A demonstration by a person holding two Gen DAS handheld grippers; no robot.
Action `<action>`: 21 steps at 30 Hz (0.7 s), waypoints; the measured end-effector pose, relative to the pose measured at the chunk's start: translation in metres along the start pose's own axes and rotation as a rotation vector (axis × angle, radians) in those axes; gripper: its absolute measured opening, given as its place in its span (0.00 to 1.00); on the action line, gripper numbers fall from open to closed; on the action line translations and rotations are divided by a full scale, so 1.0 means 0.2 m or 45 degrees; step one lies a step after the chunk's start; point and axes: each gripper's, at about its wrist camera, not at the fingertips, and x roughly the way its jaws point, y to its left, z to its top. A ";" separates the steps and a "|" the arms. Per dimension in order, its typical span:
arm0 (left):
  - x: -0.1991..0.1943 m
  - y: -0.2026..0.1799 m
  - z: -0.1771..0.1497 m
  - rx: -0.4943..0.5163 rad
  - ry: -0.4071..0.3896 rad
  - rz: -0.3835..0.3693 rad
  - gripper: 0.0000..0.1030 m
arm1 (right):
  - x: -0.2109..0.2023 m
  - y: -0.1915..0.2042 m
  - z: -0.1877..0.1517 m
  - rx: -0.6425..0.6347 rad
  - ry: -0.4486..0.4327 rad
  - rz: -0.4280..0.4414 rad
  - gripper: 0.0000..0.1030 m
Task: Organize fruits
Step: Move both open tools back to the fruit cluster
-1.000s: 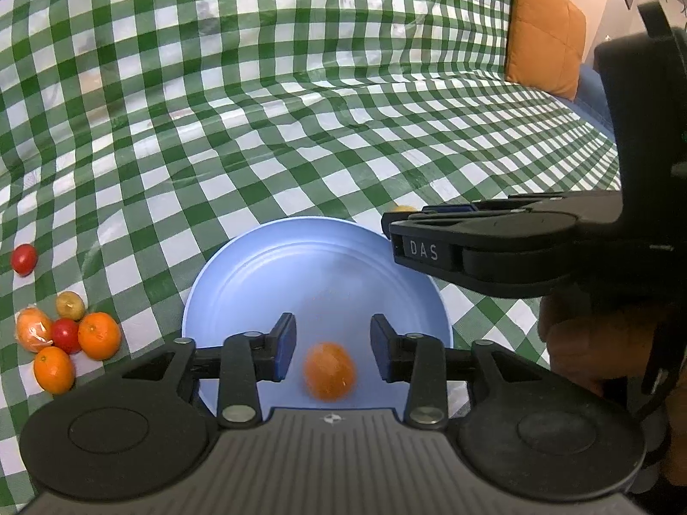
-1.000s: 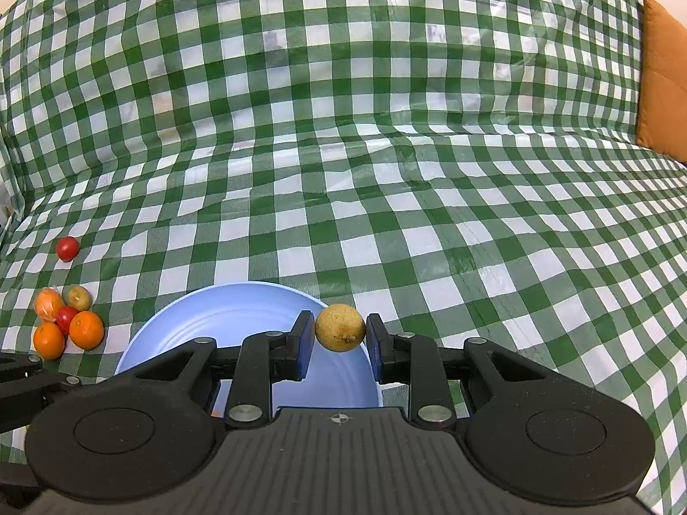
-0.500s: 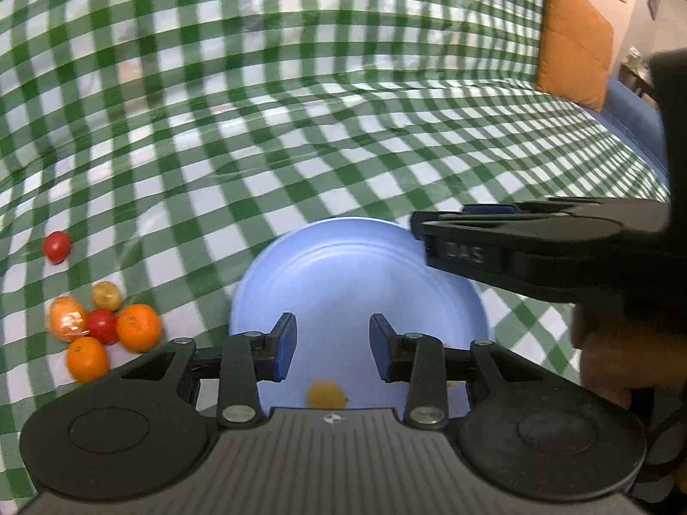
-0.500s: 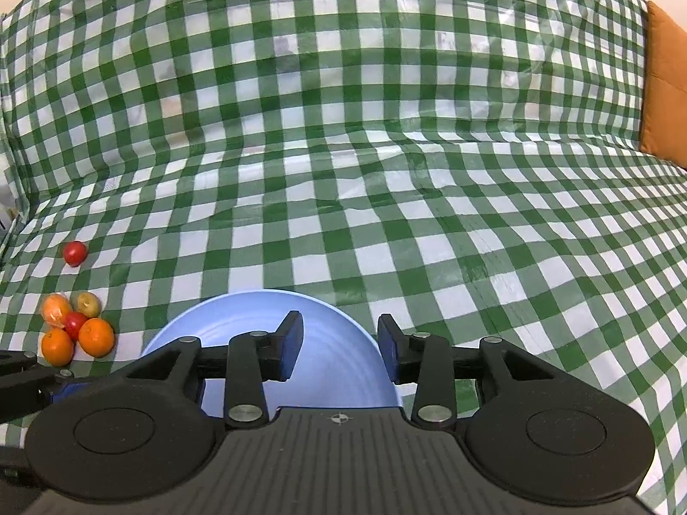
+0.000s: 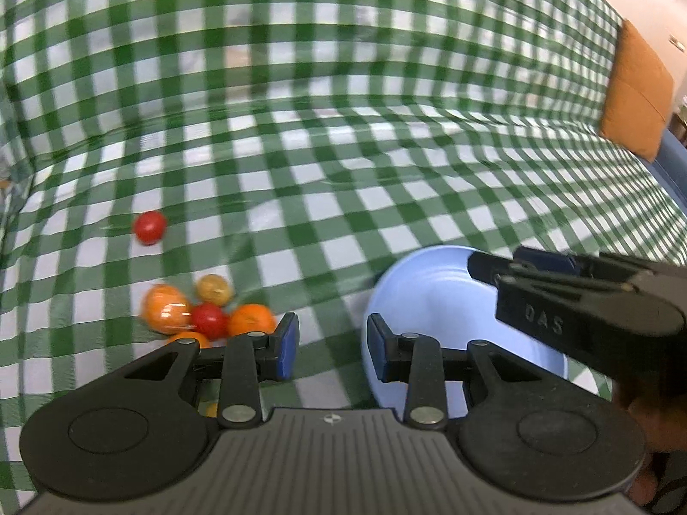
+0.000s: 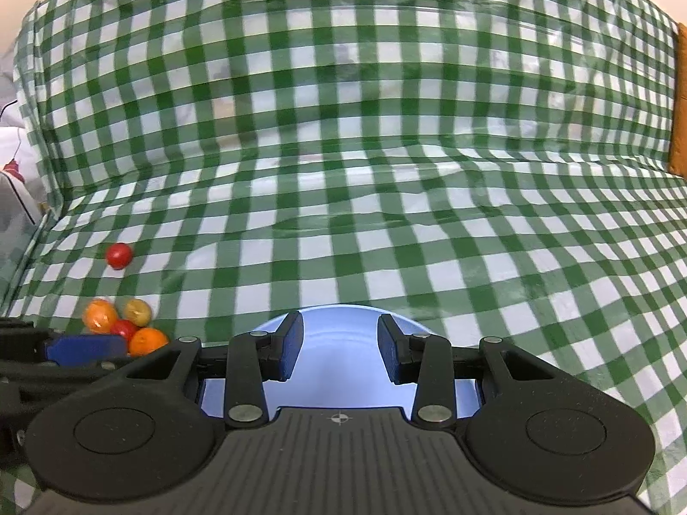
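Green-and-white checked cloth [image 6: 343, 163], glossy and wrinkled, covers the whole surface and rises up behind it; an orange cushion [image 5: 635, 90] leans at its far right edge. On the cloth sits a round, pale blue plate [image 5: 429, 296], whose rim shows to the right of the left gripper's fingers in the left wrist view and directly under the right gripper in the right wrist view; what lies in its near part is hidden by the tools. The right gripper [image 6: 339, 347] hangs over the plate's far rim with its blue-padded jaws apart and nothing between them. The left gripper [image 5: 328, 352] is over bare cloth between the plate and the fruit, its jaws also parted and empty, with only checked cloth in the gap. To the left of the plate, well apart from it, a small heap of fruit lies together: a wrapped orange mandarin [image 5: 165, 309] touching a red cherry tomato [image 5: 209, 321], a second orange mandarin [image 5: 251, 321] just beside the left gripper's left finger, a third orange fruit [image 5: 189, 337] half hidden behind that finger, and a small yellow-brown round fruit [image 5: 214, 289] at the heap's far side. Farther back on the cloth a lone red cherry tomato [image 5: 149, 227] rests apart from the heap.
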 end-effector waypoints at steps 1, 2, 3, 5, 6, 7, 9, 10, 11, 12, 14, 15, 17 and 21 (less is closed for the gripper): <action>0.00 0.03 0.01 -0.014 -0.001 0.006 0.37 | 0.01 0.01 0.00 -0.006 0.001 0.008 0.39; -0.01 0.06 0.01 -0.033 -0.002 0.014 0.37 | 0.01 0.04 0.00 -0.013 0.003 0.015 0.39; -0.01 0.09 0.02 -0.048 -0.002 0.020 0.37 | 0.02 0.05 0.00 -0.021 0.005 0.021 0.39; -0.02 0.15 0.03 -0.079 -0.003 0.037 0.37 | 0.04 0.09 0.00 -0.040 0.009 0.036 0.39; -0.02 0.18 0.03 -0.092 0.004 0.042 0.37 | 0.05 0.11 0.01 -0.045 0.010 0.042 0.39; -0.02 0.20 0.03 -0.105 0.006 0.049 0.37 | 0.06 0.13 0.01 -0.048 0.009 0.048 0.39; -0.03 0.25 0.04 -0.130 0.008 0.061 0.37 | 0.07 0.17 0.01 -0.059 0.010 0.066 0.39; -0.03 0.28 0.04 -0.139 0.009 0.067 0.37 | 0.08 0.19 0.01 -0.064 0.010 0.073 0.39; -0.04 0.30 0.04 -0.149 0.010 0.073 0.37 | 0.08 0.22 0.01 -0.069 0.009 0.083 0.39; -0.04 0.33 0.04 -0.160 0.013 0.079 0.37 | 0.09 0.24 0.01 -0.073 0.010 0.094 0.39; -0.04 0.37 0.04 -0.185 0.022 0.085 0.37 | 0.08 0.30 0.01 -0.085 0.012 0.118 0.38; -0.04 0.39 0.04 -0.197 0.026 0.088 0.37 | 0.07 0.33 0.00 -0.094 0.011 0.132 0.36; -0.04 0.42 0.04 -0.218 0.032 0.096 0.37 | 0.08 0.38 0.00 -0.114 0.011 0.161 0.34; -0.04 0.49 0.04 -0.265 0.047 0.101 0.37 | 0.11 0.44 0.00 -0.143 0.015 0.212 0.29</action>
